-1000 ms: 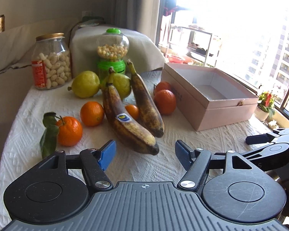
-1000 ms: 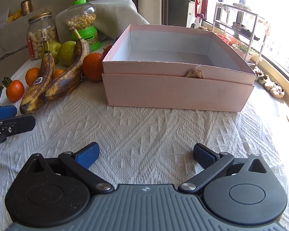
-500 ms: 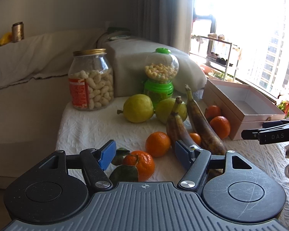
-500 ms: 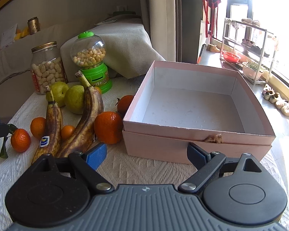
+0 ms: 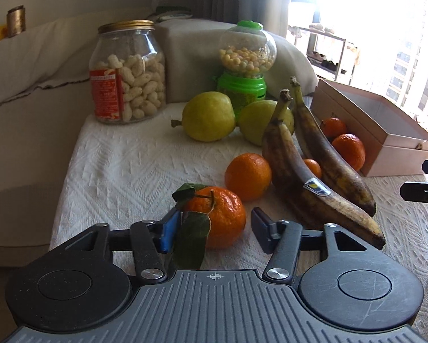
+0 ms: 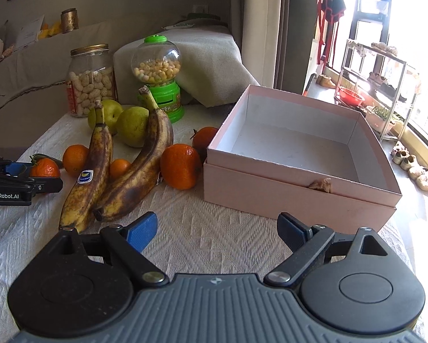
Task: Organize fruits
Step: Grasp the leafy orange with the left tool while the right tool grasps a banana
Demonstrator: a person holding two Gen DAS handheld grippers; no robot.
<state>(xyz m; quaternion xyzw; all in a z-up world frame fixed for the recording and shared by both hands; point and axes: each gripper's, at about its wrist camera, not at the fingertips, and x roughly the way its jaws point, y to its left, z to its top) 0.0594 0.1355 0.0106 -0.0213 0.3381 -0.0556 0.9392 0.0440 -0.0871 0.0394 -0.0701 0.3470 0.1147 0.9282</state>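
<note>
1. the left gripper (image 5: pixel 212 230) is closing its jaws around a leafy orange mandarin (image 5: pixel 219 220) on the white woven tablecloth (image 5: pixel 122 165); the pads do not yet press it.
2. the right gripper (image 6: pixel 218 233) hangs spread wide over bare cloth, gripping nothing.
3. the open pink cardboard box (image 6: pixel 296 191) stands right of two brown-spotted bananas (image 6: pixel 119 177).
</note>
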